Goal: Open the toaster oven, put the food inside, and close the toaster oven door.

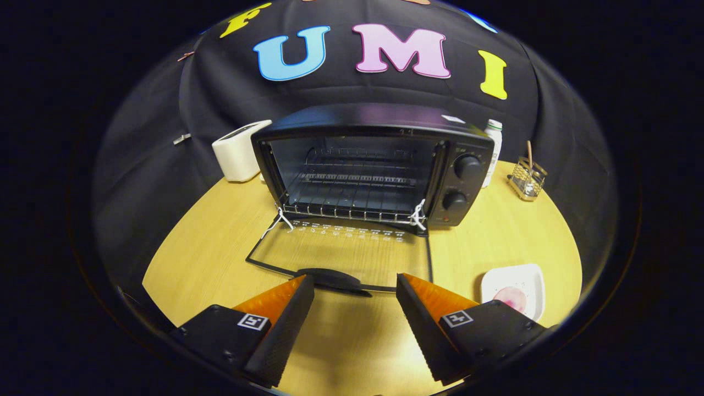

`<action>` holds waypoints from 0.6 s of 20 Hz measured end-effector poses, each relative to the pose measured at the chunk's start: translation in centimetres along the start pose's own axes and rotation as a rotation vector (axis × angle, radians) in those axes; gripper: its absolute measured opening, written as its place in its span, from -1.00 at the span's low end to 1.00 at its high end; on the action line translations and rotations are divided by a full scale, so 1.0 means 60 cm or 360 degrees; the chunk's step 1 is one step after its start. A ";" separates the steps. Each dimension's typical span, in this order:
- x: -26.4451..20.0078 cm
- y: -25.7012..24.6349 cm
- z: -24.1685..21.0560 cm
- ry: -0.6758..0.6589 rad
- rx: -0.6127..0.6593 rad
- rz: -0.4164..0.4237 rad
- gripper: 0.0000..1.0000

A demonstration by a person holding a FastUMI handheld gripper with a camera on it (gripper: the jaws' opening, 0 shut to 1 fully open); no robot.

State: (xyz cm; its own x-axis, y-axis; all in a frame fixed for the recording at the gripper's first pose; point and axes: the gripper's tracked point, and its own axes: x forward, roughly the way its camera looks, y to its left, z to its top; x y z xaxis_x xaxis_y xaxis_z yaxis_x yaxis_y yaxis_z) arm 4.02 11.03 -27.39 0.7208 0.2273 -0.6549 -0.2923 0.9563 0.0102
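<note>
Black toaster oven [379, 165] already stands open; my claw [355, 297] hangs apart and empty, pink food on the white square plate [514, 286] near the desk's right edge still unloaded.

The one camera rides on the gripper [355, 286] and looks forward along its two fingers, which stand spread apart with nothing between them. It sits low over the near part of the table [220, 258] and tilts slightly down. It faces the toaster oven [374, 165] head-on at fairly close range, with the open door [341, 258] lying just beyond the fingertips. The wide lens also takes in the plate [517, 286] at near right and the booth wall [165, 126] far behind.
</note>
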 end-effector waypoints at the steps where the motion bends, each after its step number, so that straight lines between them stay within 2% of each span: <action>1: -0.016 -0.026 0.009 -0.0024 -0.0029 0.0006 0.97; 6: -0.093 -0.192 0.048 -0.0145 -0.0077 -0.0110 0.96; 12: -0.130 -0.353 0.044 -0.0089 0.0073 -0.0237 0.96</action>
State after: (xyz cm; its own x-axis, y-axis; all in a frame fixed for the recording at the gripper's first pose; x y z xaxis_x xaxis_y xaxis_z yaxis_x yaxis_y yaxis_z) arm 6.26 -10.53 -20.54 0.7882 0.0913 -0.6086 -0.1518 0.9872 -0.0485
